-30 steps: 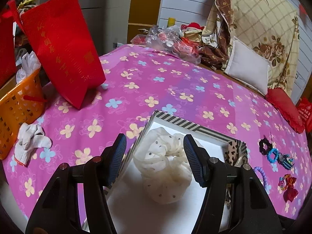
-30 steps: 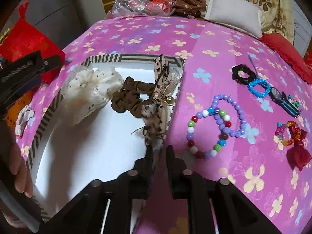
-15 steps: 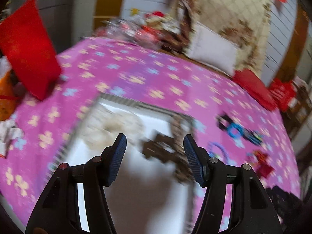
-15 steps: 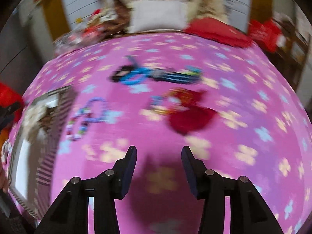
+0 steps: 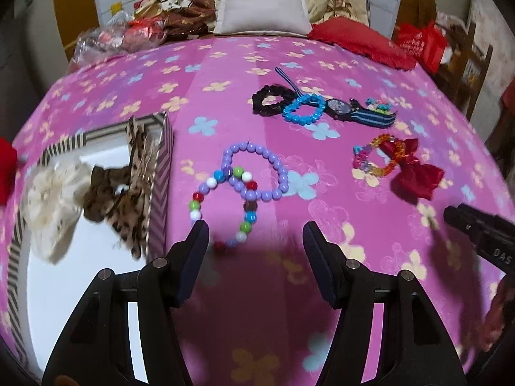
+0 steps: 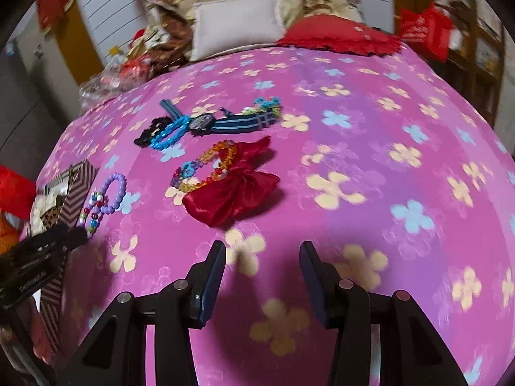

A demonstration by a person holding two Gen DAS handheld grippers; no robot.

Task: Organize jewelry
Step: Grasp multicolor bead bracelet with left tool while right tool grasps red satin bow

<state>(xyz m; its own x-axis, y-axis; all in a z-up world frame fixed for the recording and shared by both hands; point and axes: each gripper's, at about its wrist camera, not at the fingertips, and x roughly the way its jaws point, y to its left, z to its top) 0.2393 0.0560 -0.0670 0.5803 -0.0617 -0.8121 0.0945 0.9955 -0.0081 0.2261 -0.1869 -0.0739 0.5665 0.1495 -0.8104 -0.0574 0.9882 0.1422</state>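
Hovering over a pink flower-print tablecloth (image 5: 225,74), the left gripper (image 5: 256,234) has its jaws parted about halfway w/ nothing between them, the cloth bare in the gap. Just ahead of its left finger lie two linked bead bracelets, one lilac (image 5: 257,170) and one multicolour (image 5: 225,206), touching each other beside the striped box (image 5: 162,160). Inside the box, at the left: a cream scrunchie (image 5: 53,199), a brown scrunchie (image 5: 103,189) and a leopard-print bow (image 5: 135,173) draped against the box wall. Farther back on the table, a black scrunchie (image 5: 268,101), a blue bead bracelet (image 5: 304,109) and a wristwatch w/ striped strap (image 5: 354,112) sit in a touching row. To the right, a rainbow bead bracelet (image 5: 376,157) overlaps a red satin bow (image 5: 415,173).

The right gripper (image 6: 262,257) hangs just short of that red bow, approx. centred on it; its jaws have just been opening and stand moderately apart, empty. In the left wrist view it shows only as a dark tip at the right edge, w/ what may be part of a hand (image 5: 499,318) below it, too blurred to be sure. A white pillow (image 5: 260,8) and a red cushion (image 5: 357,41) lie at the far edge.
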